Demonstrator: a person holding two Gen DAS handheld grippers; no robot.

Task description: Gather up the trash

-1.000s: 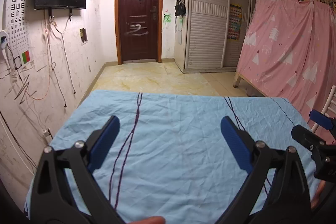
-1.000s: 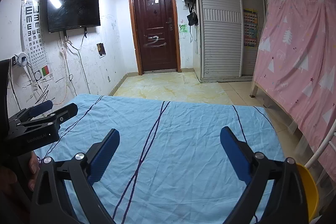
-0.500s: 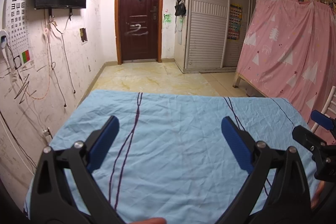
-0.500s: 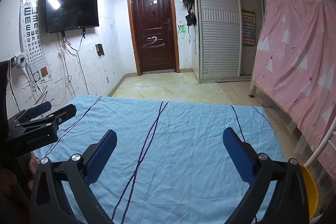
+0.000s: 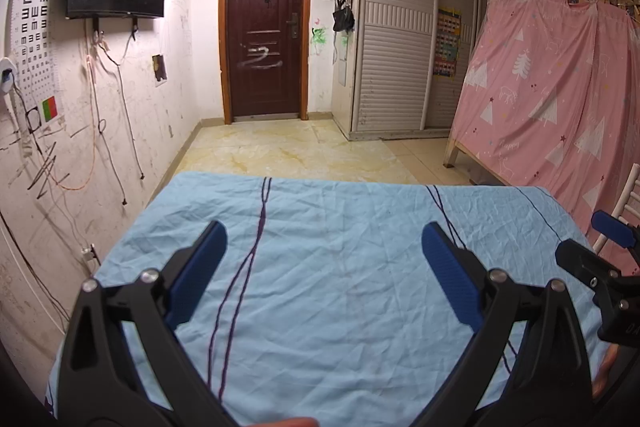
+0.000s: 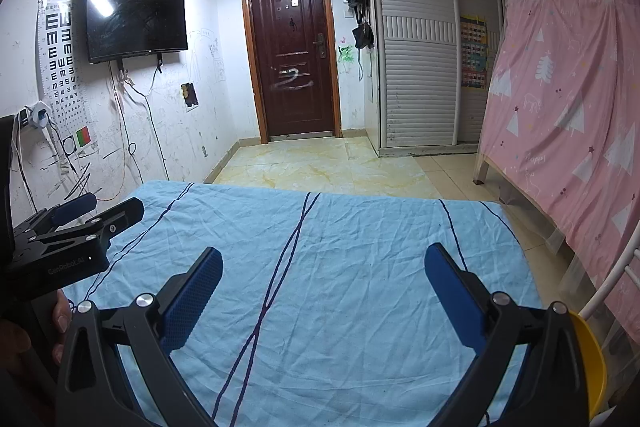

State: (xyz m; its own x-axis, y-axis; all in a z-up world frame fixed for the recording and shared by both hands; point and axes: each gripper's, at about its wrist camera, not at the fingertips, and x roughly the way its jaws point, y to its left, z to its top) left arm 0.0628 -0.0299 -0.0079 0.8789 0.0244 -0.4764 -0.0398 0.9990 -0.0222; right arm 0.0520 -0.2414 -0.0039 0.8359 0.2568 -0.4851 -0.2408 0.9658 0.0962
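No trash shows in either view. My left gripper (image 5: 322,239) is open and empty, held above a table covered with a light blue cloth (image 5: 340,267). My right gripper (image 6: 324,263) is open and empty above the same blue cloth (image 6: 340,235). The right gripper also shows at the right edge of the left wrist view (image 5: 600,251). The left gripper shows at the left edge of the right wrist view (image 6: 80,223). A yellow rim (image 6: 592,359) of some container peeks out at the lower right, behind my right finger.
A pink curtain (image 6: 560,115) hangs over a bed frame at the right. A dark door (image 6: 292,55) and a white wardrobe (image 6: 420,47) stand at the far wall. A wall with a TV (image 6: 136,13) and hanging cables runs along the left. Tiled floor (image 6: 320,171) lies beyond the table.
Both grippers stay open and nearly still. The right wrist view has lifted a little and drifted slightly.
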